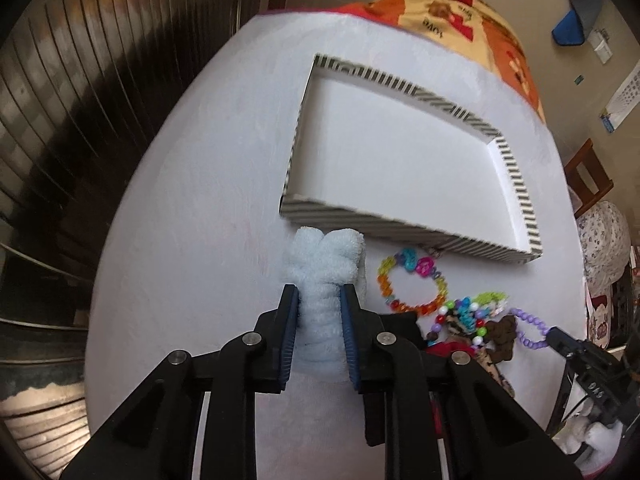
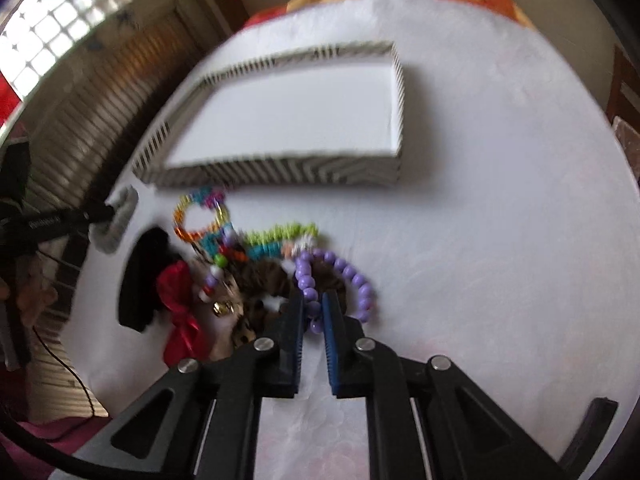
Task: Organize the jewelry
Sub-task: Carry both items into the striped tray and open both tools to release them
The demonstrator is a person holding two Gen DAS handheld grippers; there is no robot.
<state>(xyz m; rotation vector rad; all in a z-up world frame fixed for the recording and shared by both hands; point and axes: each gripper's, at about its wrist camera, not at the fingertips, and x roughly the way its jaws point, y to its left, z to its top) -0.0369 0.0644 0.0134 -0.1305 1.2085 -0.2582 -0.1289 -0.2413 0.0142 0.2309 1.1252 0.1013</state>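
Observation:
My left gripper is shut on a pale blue fluffy scrunchie, just in front of the near wall of a striped box tray with a bare white floor. Right of it lie a rainbow bead bracelet and a heap of jewelry. My right gripper is shut on a purple bead bracelet at the heap's right edge. In the right wrist view the tray lies beyond the heap. At the left of that view the left gripper holds the scrunchie.
The heap holds a red bow, a black fabric piece, a leopard scrunchie and green-teal beads. A white cloth covers the table. A patterned blanket lies beyond it, a wooden chair to the right.

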